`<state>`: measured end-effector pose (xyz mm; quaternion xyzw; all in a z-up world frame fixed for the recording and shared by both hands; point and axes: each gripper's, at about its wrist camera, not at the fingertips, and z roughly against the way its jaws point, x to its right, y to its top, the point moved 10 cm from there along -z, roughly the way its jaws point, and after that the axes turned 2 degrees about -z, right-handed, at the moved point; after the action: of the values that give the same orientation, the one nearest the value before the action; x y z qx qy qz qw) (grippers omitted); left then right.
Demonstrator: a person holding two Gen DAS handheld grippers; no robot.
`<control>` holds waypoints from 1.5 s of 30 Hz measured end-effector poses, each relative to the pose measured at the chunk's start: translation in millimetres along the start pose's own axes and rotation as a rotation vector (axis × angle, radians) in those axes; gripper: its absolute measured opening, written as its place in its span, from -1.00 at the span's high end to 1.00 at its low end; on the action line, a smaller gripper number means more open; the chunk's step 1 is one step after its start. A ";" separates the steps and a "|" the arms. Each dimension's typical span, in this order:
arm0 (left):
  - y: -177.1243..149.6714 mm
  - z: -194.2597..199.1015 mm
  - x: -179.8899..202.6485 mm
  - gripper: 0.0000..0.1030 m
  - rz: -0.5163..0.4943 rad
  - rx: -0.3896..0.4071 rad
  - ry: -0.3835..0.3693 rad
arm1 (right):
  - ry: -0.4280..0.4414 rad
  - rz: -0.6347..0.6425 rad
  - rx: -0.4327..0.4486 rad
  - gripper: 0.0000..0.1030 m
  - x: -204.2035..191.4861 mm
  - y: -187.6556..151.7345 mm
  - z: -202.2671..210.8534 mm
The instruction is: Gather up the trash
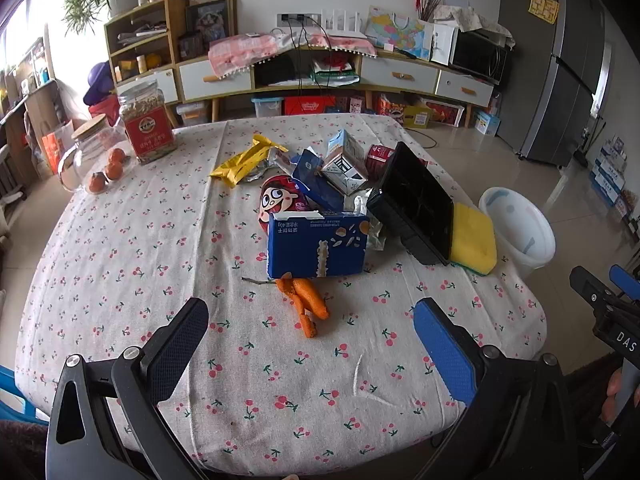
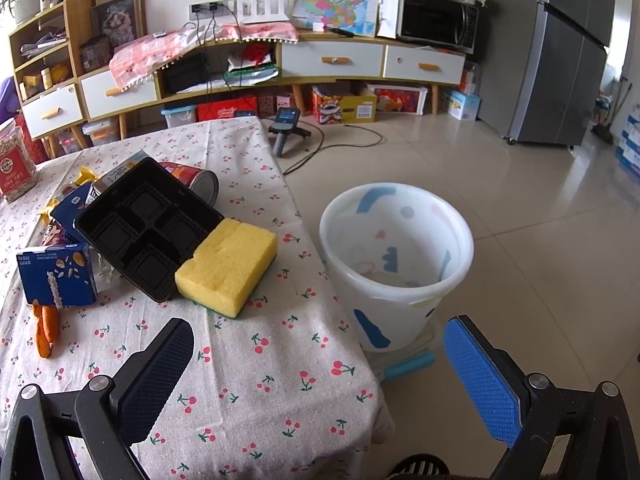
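Observation:
A pile of trash lies mid-table: a blue carton (image 1: pixel 318 242) (image 2: pixel 56 278), carrot pieces (image 1: pixel 306 300) (image 2: pixel 45 330), a black plastic tray (image 1: pixel 416 204) (image 2: pixel 148 226), a yellow sponge (image 1: pixel 472 238) (image 2: pixel 228 266), a yellow wrapper (image 1: pixel 248 160), a red cartoon packet (image 1: pixel 280 200), a milk carton (image 1: pixel 344 162) and a red can (image 1: pixel 378 156) (image 2: pixel 196 182). A white bin (image 1: pixel 518 228) (image 2: pixel 396 264) stands on the floor right of the table. My left gripper (image 1: pixel 312 332) is open above the near tablecloth, just short of the carrot. My right gripper (image 2: pixel 320 354) is open over the table's right edge, near the bin.
The cherry-print tablecloth (image 1: pixel 140 264) covers the table. A nut jar (image 1: pixel 146 124) and a glass jar with oranges (image 1: pixel 96 156) stand far left. A sideboard (image 1: pixel 304 76), a fridge (image 2: pixel 560 52) and a handheld device on the floor (image 2: pixel 286 128) lie beyond.

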<state>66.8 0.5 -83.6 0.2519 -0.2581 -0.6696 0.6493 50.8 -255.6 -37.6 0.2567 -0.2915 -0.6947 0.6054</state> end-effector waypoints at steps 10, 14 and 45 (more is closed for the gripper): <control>-0.5 -0.9 0.7 -1.00 0.000 -0.002 0.002 | 0.000 -0.002 -0.001 -1.00 0.7 -0.1 0.0; 1.0 -0.1 -0.9 -1.00 -0.001 -0.001 0.001 | 0.001 -0.001 -0.001 -1.00 0.8 0.0 -0.1; 13.1 -8.5 -5.6 -1.00 0.012 -0.054 -0.028 | 0.013 0.012 -0.020 -1.00 -2.0 16.0 2.1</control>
<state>82.3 5.6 -81.0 0.2232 -0.2505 -0.6759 0.6561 60.6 -255.0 -24.7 0.2534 -0.2821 -0.6924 0.6139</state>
